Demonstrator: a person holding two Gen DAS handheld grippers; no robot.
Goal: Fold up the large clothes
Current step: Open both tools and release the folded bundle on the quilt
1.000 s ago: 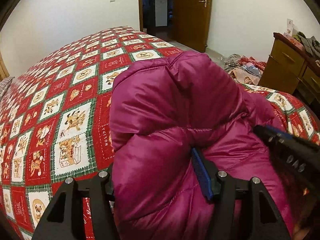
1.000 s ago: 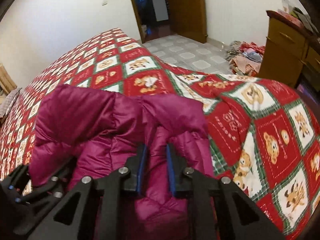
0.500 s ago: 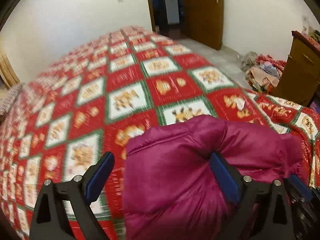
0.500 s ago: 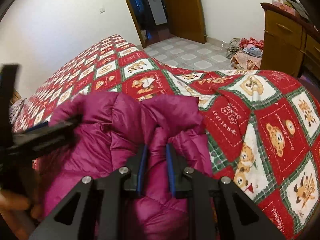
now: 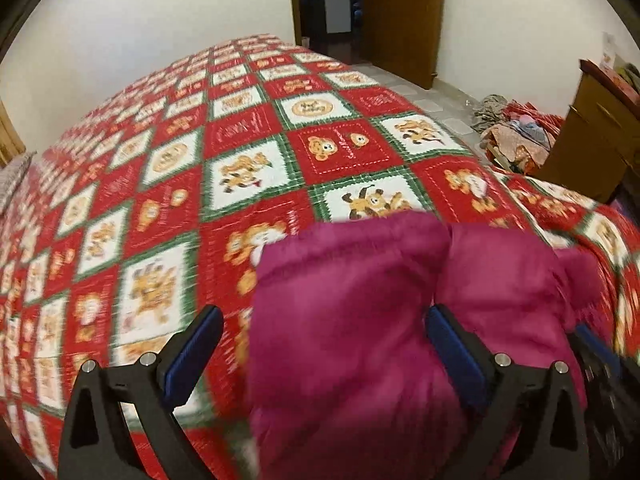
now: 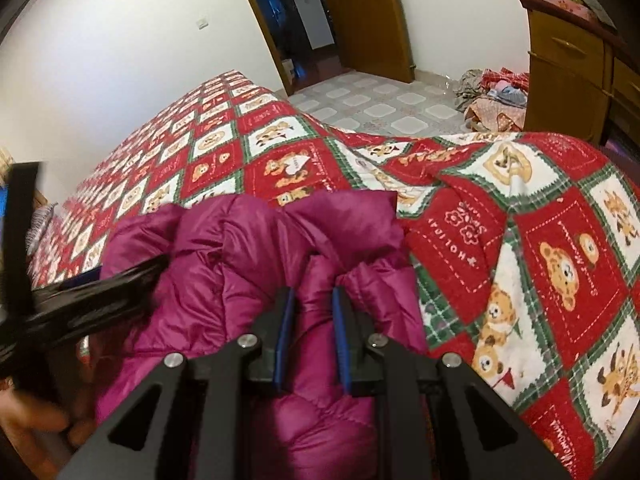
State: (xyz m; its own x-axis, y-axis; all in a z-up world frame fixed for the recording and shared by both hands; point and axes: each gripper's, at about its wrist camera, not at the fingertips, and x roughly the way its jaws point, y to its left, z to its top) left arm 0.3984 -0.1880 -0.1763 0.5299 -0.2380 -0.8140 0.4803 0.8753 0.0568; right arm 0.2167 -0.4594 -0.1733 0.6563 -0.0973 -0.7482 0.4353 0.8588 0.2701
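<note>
Near the foot corner of the bed with the red, white and green bear-print quilt (image 6: 568,264), the puffy magenta quilted down jacket (image 6: 248,264) lay bunched in a mound on the quilt. It sat directly ahead of and beneath both tools, with open quilt beyond it toward the doorway. The right hand-held gripper (image 6: 312,304) was pressed almost together, pinching a raised ridge of the jacket's fabric between its blue pads, so that side of the garment was held. The left hand-held gripper (image 5: 320,340) stood with its jaws opening to their widest; its right finger (image 5: 452,344) lay against the jacket's crease while the left finger (image 5: 196,344) hung over bare quilt, gripping nothing, though part of the mound sat between them. Seen from the right wrist, that left tool crossed in from the jacket's left edge, just beside it. The mound's longer run seemed to lie across the two tools, left to right, though blur made the far edge uncertain. Judged from this, the free left tool was the one placed to take a fresh hold, with the nearest loose fabric lying to its right.
</note>
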